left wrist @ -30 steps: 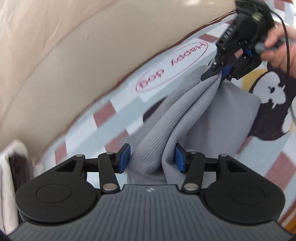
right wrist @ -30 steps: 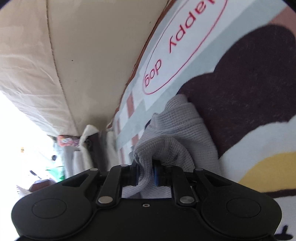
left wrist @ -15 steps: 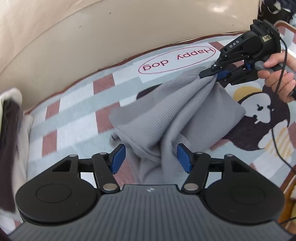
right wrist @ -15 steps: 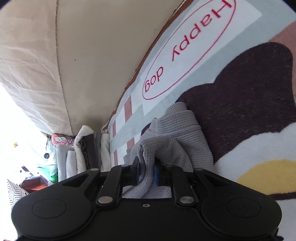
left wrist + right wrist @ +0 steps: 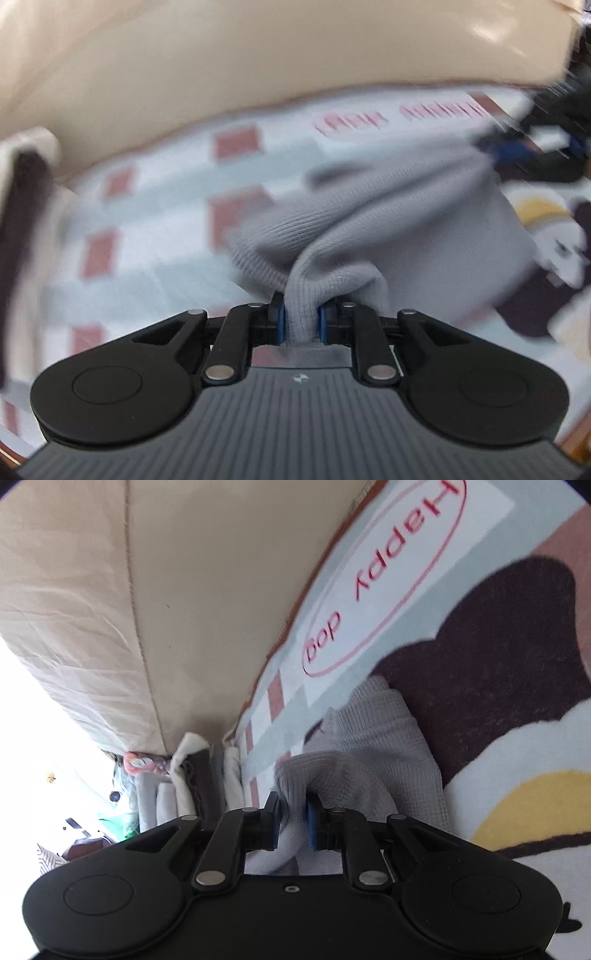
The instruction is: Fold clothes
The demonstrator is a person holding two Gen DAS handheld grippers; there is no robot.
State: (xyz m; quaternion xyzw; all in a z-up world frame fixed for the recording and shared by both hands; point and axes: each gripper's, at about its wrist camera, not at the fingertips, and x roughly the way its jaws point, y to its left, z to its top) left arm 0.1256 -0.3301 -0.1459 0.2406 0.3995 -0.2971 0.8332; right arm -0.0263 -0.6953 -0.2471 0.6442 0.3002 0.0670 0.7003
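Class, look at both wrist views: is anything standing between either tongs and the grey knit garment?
Nothing visible does. The left tongs are shut directly on a bunched fold of the grey knit garment, and the right tongs pinch another edge of it above the patterned blanket.

A rug (image 5: 424, 602) printed "Happy dog" is lying against a beige wall (image 5: 207, 590); a stack of cloths (image 5: 199, 775) is sitting at its far end.

Sweater (image 5: 388, 236): grey ribbed knit, matt; rug (image 5: 498, 635): printed short pile; grippers (image 5: 300, 317) (image 5: 291, 821): matt black plastic, blue pads, metal pins.
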